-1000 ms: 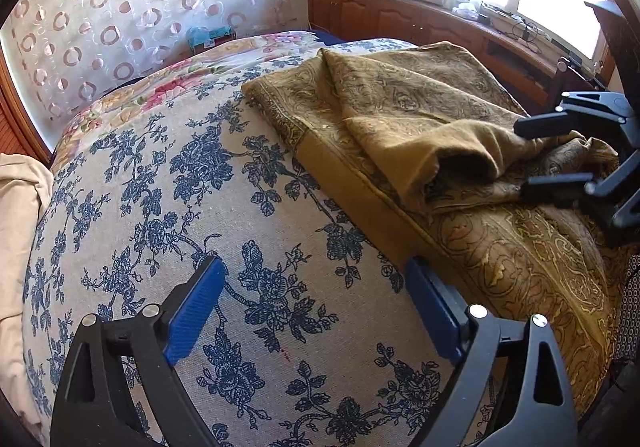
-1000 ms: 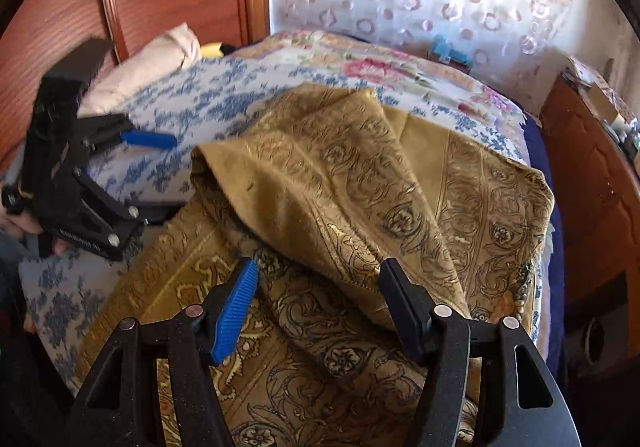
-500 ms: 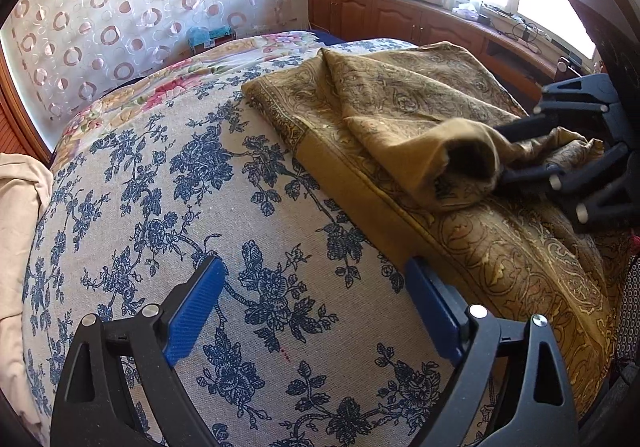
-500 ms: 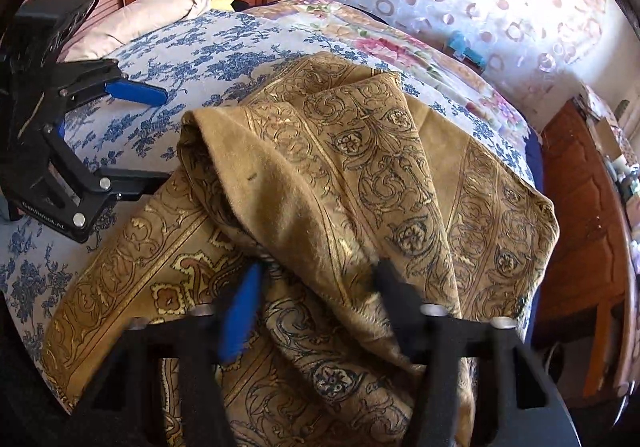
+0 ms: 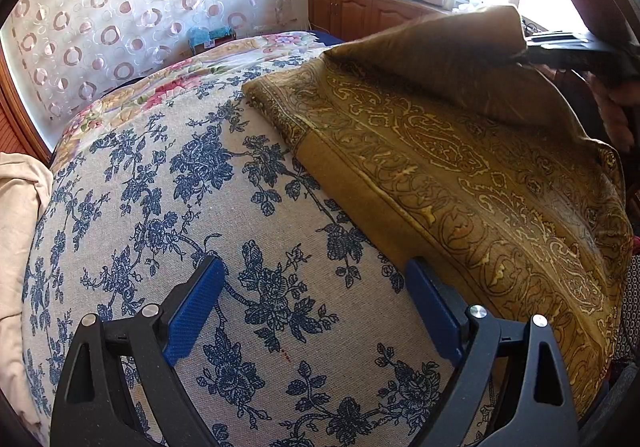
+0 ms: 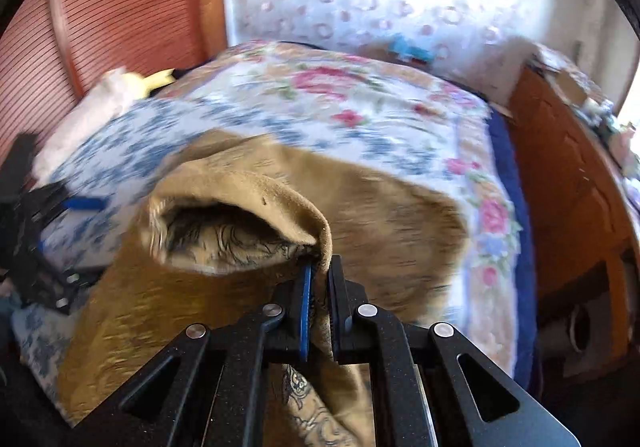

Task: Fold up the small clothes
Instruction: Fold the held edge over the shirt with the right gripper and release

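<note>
A mustard-gold patterned cloth (image 5: pixel 460 167) lies on the right side of the bed. My right gripper (image 6: pixel 319 271) is shut on a folded edge of the cloth (image 6: pixel 256 203) and holds it lifted above the bed; the gripper also shows in the left wrist view (image 5: pixel 576 51) at the upper right with the raised flap hanging from it. My left gripper (image 5: pixel 316 299) is open and empty, low over the blue-flowered bedspread (image 5: pixel 180 187), left of the cloth's near edge. The right wrist view is motion-blurred.
A cream pillow (image 5: pixel 16 207) lies at the bed's left. A wooden cabinet (image 5: pixel 360 11) with clutter runs along the window wall. A curtain with ring pattern (image 5: pixel 120 7) hangs behind the bed. A wooden headboard (image 6: pixel 100 15) stands at the left in the right wrist view.
My right gripper closed on the cloth's folded edge and lifted it up and back, unfolding the top layer. My left gripper stayed still and open.
</note>
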A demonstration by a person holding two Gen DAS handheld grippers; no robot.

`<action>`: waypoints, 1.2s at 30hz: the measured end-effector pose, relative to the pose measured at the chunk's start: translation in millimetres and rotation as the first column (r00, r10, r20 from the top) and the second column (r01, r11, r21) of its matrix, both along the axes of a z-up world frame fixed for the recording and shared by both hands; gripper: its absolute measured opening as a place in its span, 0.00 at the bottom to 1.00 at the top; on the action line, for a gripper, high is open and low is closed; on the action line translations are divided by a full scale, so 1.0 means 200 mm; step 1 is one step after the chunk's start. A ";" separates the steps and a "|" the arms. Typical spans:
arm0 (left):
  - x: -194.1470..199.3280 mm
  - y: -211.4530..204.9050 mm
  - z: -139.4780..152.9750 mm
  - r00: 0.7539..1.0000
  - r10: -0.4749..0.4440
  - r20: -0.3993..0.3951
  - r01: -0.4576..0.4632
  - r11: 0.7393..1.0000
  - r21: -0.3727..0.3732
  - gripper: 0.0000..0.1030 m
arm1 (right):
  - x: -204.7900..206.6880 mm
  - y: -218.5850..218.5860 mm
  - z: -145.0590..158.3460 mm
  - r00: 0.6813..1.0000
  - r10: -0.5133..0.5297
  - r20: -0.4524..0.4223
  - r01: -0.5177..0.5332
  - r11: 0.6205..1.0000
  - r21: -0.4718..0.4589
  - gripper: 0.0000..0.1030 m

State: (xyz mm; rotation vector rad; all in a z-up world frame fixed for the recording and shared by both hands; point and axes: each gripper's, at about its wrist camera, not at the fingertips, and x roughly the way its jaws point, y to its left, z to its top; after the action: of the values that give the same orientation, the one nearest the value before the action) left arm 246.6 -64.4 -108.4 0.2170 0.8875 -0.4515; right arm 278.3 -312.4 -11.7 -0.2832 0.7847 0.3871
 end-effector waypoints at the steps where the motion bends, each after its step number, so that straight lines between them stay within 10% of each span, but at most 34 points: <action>1: 0.00 0.00 0.00 1.000 0.000 0.000 0.000 1.000 0.000 0.89 | 0.03 -0.04 -0.01 0.999 -0.032 0.002 0.032 0.999 0.000 0.07; 12: 0.00 0.00 0.00 1.000 0.000 0.000 0.000 1.000 0.000 0.89 | 0.19 -0.27 -0.17 0.959 -0.284 -0.024 0.284 0.958 0.041 0.19; 18: 0.00 0.00 0.00 1.000 0.000 0.000 0.000 1.000 0.000 0.89 | 0.05 -0.26 -0.18 0.971 -0.237 -0.001 0.237 0.970 0.062 0.20; 25: 0.00 0.01 0.00 1.000 0.003 -0.001 -0.003 1.000 0.000 0.90 | -0.19 -0.32 -0.15 0.985 -0.175 0.012 0.174 0.983 0.056 0.48; 36: 0.00 0.01 0.00 1.000 0.017 0.002 -0.017 1.000 0.005 0.90 | -0.55 -0.42 -0.22 0.982 -0.190 -0.007 0.190 0.982 0.002 0.50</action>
State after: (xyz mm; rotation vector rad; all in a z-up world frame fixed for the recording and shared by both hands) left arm 246.3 -61.6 -109.0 0.2146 0.8886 -0.4337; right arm 168.1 -397.0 -55.2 -0.2026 0.8100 0.2087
